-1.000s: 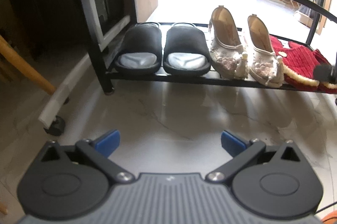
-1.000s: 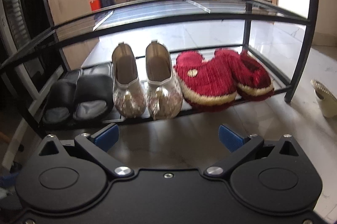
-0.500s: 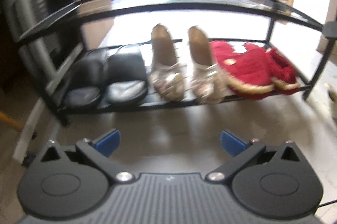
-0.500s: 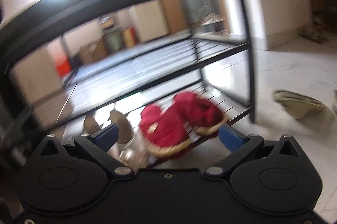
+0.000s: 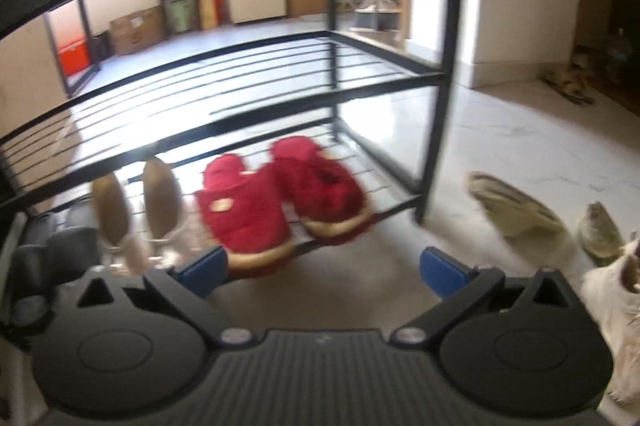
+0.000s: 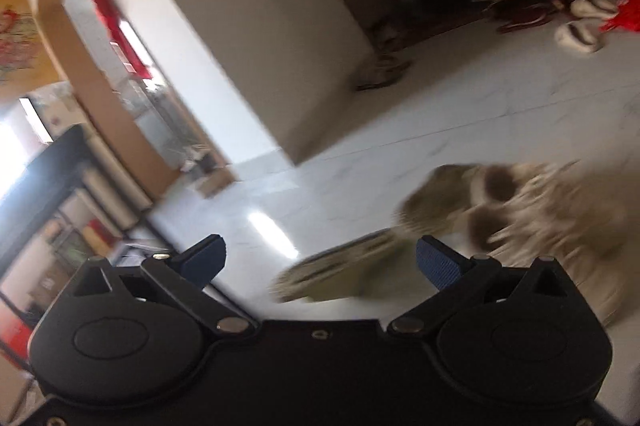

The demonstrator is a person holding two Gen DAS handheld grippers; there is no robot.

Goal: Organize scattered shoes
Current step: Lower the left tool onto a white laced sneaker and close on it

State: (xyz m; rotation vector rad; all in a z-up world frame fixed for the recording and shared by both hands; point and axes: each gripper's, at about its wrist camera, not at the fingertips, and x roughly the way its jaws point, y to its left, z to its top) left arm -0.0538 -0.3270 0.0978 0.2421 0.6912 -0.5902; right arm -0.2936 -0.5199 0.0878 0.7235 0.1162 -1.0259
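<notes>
In the left wrist view a black metal shoe rack (image 5: pixel 438 130) holds black slides (image 5: pixel 44 250), beige embroidered shoes (image 5: pixel 160 202) and red slippers (image 5: pixel 280 198) on its bottom shelf. Two olive-beige shoes (image 5: pixel 516 206) lie on the floor right of the rack. My left gripper (image 5: pixel 322 268) is open and empty, in front of the rack. In the blurred right wrist view my right gripper (image 6: pixel 320 260) is open and empty, just above a flat olive-beige shoe (image 6: pixel 344 274) on the floor.
A white furry thing (image 5: pixel 612 302) sits at the left view's right edge; a blurred beige furry shape (image 6: pixel 532 210) lies right of the right gripper. More shoes and red cloth (image 6: pixel 580 22) lie far off by a dark doorway. A wall corner (image 6: pixel 248 38) stands beyond pale marble floor.
Both views have swung to the right. The left view now shows the rack's right end and the floor shoes; the right view has left the rack and tilted toward the shoe on the floor.
</notes>
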